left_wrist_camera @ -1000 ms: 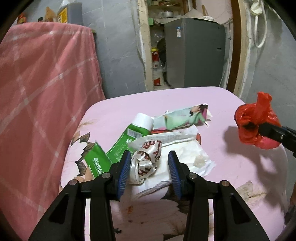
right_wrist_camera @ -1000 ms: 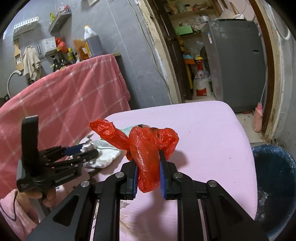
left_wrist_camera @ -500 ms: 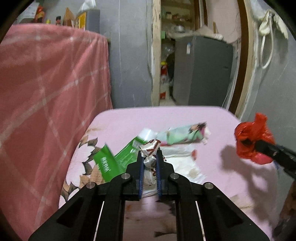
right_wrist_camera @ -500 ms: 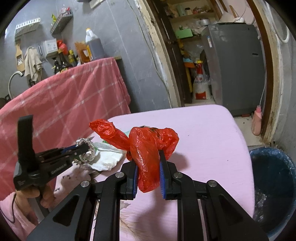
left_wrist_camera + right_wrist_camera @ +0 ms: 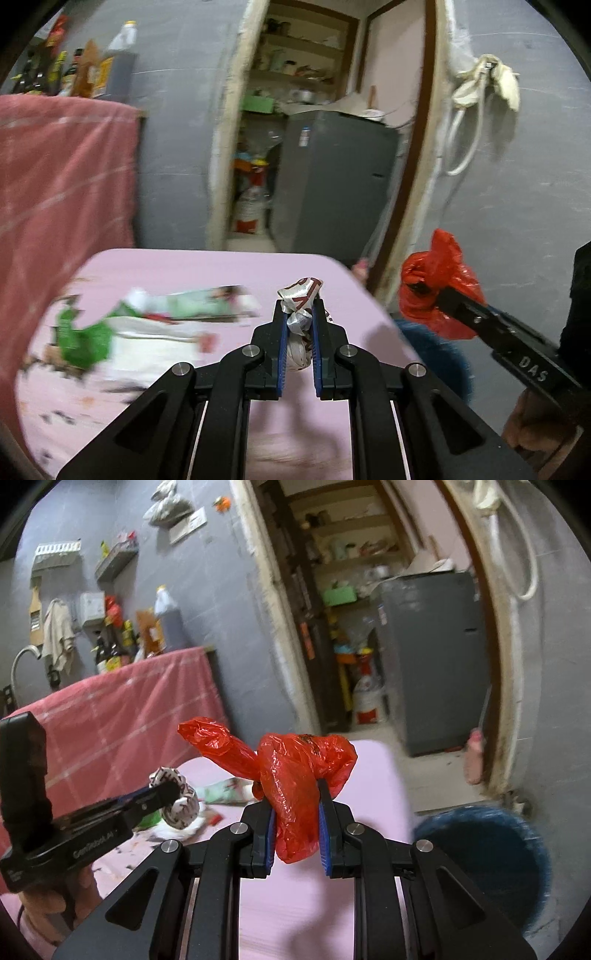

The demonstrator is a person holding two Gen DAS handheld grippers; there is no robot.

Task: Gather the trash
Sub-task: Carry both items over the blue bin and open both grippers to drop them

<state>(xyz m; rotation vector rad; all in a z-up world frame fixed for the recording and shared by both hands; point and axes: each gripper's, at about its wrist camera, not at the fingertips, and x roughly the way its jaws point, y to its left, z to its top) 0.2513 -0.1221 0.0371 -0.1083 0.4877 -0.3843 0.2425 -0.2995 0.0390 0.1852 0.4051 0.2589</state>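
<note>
My left gripper point(image 5: 298, 310) is shut on a crumpled white wrapper with red print point(image 5: 301, 295), held up above the pink table point(image 5: 207, 269). That wrapper point(image 5: 177, 805) and the left gripper point(image 5: 171, 794) also show at the left of the right wrist view. My right gripper point(image 5: 295, 805) is shut on a red plastic bag point(image 5: 291, 771), lifted off the table; the bag point(image 5: 439, 291) shows at the right of the left wrist view. More trash stays on the table: a green packet point(image 5: 81, 336), a pale green wrapper point(image 5: 199, 304) and white tissue point(image 5: 147, 343).
A dark blue bin point(image 5: 487, 853) stands on the floor past the table's right edge. A pink checked cloth point(image 5: 122, 720) hangs at the left. Behind, a doorway opens onto a grey appliance point(image 5: 332, 184) and shelves. A hand point(image 5: 55, 897) grips the left tool.
The left gripper closed on the crumpled wrapper and lifted it off the tissue, swinging right. The right gripper rose and turned right with the red bag, bringing the blue bin further into view.
</note>
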